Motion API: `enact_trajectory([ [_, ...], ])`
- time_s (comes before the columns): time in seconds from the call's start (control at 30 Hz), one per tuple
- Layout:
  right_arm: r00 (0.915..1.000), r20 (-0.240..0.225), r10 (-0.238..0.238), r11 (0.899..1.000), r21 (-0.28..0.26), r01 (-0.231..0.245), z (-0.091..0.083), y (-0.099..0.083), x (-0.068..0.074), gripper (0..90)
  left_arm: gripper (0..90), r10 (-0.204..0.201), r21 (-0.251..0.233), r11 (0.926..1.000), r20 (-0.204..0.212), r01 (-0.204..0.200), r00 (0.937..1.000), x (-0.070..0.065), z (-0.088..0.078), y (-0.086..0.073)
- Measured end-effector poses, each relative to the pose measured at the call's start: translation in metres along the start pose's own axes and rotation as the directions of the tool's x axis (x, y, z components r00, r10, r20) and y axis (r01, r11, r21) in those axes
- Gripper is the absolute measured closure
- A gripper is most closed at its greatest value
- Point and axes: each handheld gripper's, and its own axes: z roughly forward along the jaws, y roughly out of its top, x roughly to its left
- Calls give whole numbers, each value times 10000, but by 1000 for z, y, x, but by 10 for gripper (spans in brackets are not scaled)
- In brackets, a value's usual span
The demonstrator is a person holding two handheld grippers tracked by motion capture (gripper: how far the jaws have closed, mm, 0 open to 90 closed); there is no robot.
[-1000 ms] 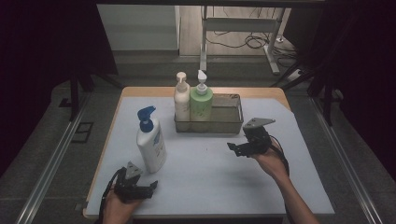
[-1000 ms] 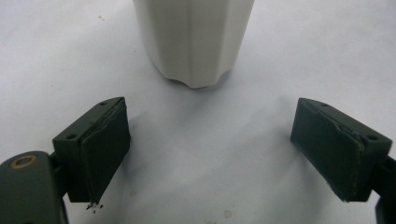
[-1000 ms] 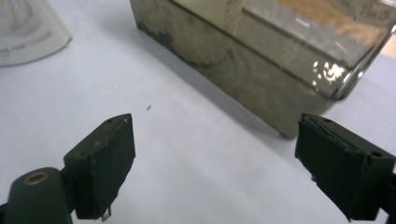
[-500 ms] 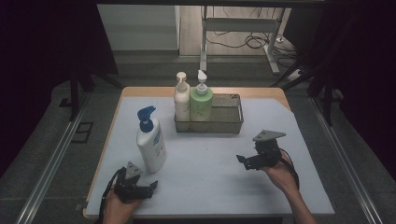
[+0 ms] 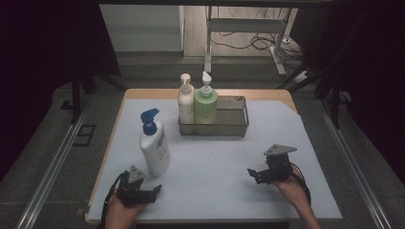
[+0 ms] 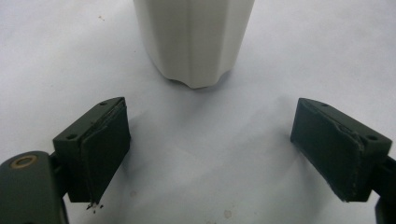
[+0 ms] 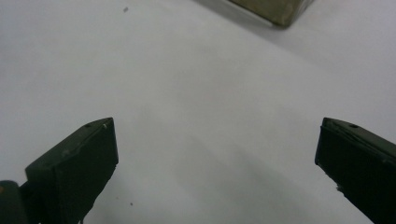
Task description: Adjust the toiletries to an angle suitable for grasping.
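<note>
Jaws wide and empty, the left gripper (image 5: 155,192) sat low just before the lotion bottle (image 5: 154,145), seemingly lined up to grasp its base. Two bottles (image 5: 197,102) already stood in the basket (image 5: 239,128). Farther right, the right gripper (image 5: 253,174) hovered over bare table (image 5: 215,167), its jaws having just opened on nothing.

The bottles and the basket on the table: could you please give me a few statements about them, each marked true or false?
1. Two pump bottles stand in the basket. True: the cream bottle and the green bottle stand at its left end.
2. The blue-pump bottle lies on its side. False: it stands upright on the white mat, outside the basket.
3. The left gripper is clamped on the blue-pump bottle. False: its jaws are open, short of the bottle.
4. The right gripper is open and holds nothing. True.
5. The basket's right half holds a third bottle. False: it holds none.
</note>
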Motion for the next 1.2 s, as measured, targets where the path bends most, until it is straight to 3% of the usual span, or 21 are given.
enact_trajectory([
  [0.47, 9995, 30, 310, 9990, 327, -311, 13, -33, -7, 0, 122, 65, 19, 10000, 13, -65, 10000, 0, 0, 1],
  [0.73, 9996, 62, 271, 9995, 173, -272, 13, -35, -6, 0, 141, 127, 101, 9999, 49, -128, 9999, 1, -2, 2],
  [1.03, 9996, 70, 276, 9995, 163, -277, 13, -35, -6, 0, 283, 199, 199, 9996, 160, -202, 9997, 6, -8, 2],
  [1.2, 9996, 69, 271, 9995, 162, -272, 13, -35, -6, 0, 385, -37, 203, 9998, 410, 28, 9992, 11, -13, 3],
])
